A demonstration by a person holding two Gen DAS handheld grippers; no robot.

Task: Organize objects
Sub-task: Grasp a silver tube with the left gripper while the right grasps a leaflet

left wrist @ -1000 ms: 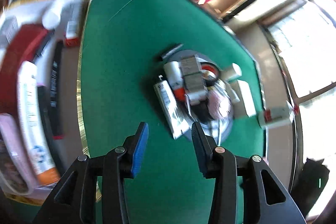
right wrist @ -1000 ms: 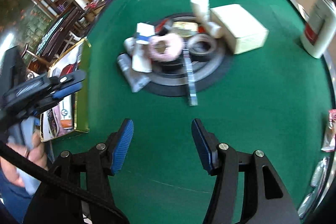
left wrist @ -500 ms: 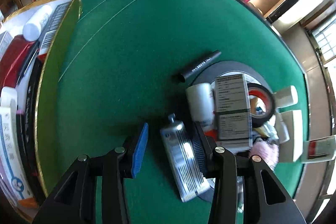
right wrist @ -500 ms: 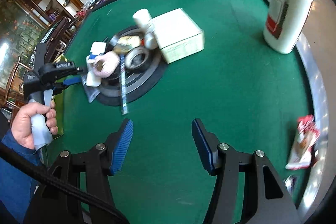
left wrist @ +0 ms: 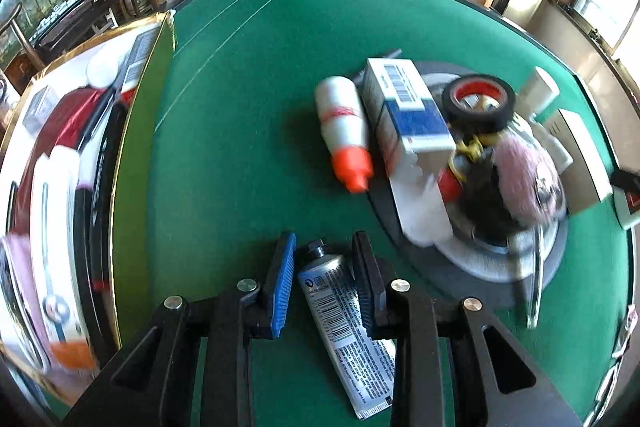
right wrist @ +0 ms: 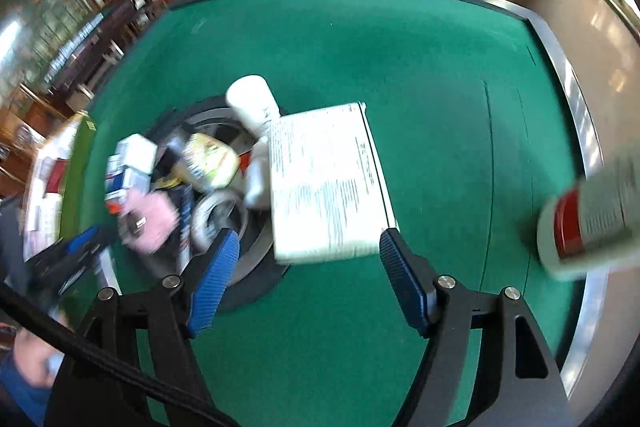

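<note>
Left, gold tray [left wrist: 140, 131] holding boxes, tubes

Both wrist views steep, close; share clutter pile [left wrist: 460, 147].

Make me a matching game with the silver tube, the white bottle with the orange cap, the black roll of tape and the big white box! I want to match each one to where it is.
Things:
1. silver squeeze tube with a black cap
2. white plastic bottle with an orange cap
3. black roll of tape with a red core
4. big flat white cardboard box

Places:
A. on top of the pile on the round grey disc
B. ahead of the right gripper, whose jaws are opening
C. between the closing jaws of the left gripper
D. lying on the green felt beside a blue and white carton

Pairs: 1-C, 2-D, 3-A, 4-B
</note>
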